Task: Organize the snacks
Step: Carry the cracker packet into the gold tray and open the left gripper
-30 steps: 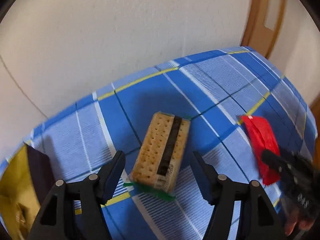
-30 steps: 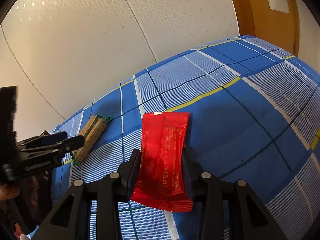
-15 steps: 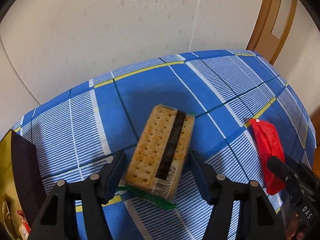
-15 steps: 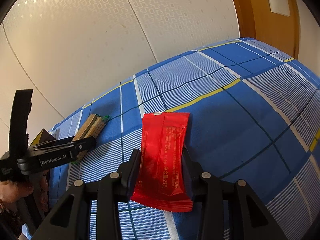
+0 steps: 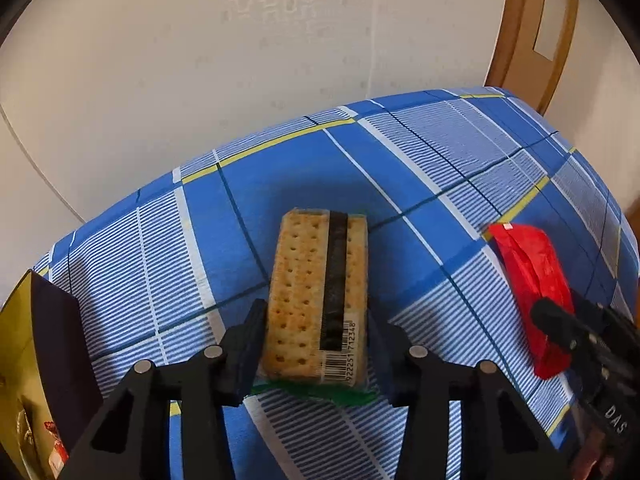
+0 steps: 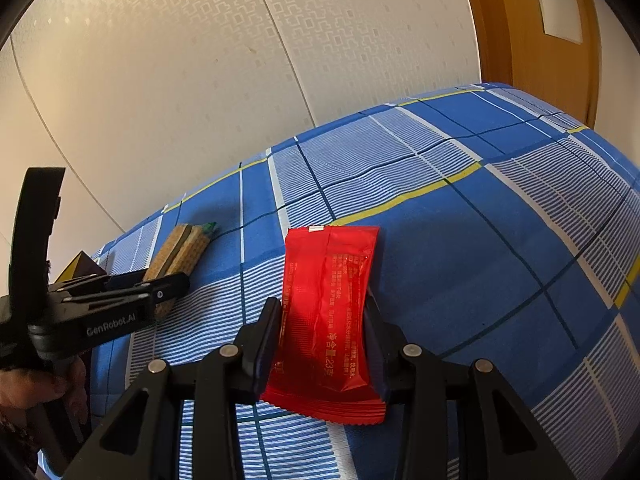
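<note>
A cracker pack with a black stripe and a barcode lies on the blue checked cloth. My left gripper has closed its fingers against both sides of the pack's near end. A red snack pouch lies on the cloth, and my right gripper is shut on its near end. The pouch and the right gripper show at the right of the left wrist view. The cracker pack and the left gripper show at the left of the right wrist view.
A dark and gold box with snacks inside stands at the left edge of the cloth. A pale wall runs behind the table. A wooden door frame is at the back right.
My left gripper has moved forward and closed from wide open onto the cracker pack, which now lies straight between the fingers. The right gripper has stayed shut on the red pouch.
</note>
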Demonstrator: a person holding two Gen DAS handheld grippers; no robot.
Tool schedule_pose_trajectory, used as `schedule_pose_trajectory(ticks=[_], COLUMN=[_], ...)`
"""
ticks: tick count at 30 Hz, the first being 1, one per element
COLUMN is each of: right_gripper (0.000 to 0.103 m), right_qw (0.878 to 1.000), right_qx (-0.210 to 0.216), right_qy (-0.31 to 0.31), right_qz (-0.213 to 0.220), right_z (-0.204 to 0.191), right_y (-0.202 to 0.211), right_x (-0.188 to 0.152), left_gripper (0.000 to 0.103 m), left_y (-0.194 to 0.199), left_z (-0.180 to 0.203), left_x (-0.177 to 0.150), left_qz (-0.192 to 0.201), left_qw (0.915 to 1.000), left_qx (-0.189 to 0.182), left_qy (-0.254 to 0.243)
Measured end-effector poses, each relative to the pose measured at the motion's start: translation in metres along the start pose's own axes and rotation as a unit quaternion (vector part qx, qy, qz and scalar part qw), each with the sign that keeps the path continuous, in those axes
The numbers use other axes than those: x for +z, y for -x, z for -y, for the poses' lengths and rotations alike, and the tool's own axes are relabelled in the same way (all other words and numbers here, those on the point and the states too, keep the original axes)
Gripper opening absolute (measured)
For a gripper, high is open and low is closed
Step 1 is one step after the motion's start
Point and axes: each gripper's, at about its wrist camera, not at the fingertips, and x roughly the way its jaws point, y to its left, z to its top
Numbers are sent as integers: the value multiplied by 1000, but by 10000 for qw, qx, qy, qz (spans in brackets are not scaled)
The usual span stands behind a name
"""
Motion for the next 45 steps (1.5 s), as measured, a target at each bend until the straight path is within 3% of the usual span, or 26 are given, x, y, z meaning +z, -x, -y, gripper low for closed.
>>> schedule_pose_trajectory(ticks=[14, 24, 36, 45], right_gripper=[41, 41, 42, 42], right_qw=[9999, 9999, 9999, 9999], right_qx=[-63, -68, -64, -65], right_qy=[89, 91, 93, 105], right_qz=[27, 31, 39, 51], right_z=[-1, -2, -2, -2], right_y=[0, 0, 0, 0], right_x=[0, 0, 0, 0], left_gripper=[48, 48, 48, 48], left_y=[29, 67, 109, 120], left_z=[-18, -44, -101, -164], left_x=[-27, -37, -41, -72], left_qz=[397, 719, 1068, 953], left_qw=[9936, 9825, 9739, 9665], left_qx=[-456, -806, -618, -222], left_qy=[955, 1516, 1904, 2373])
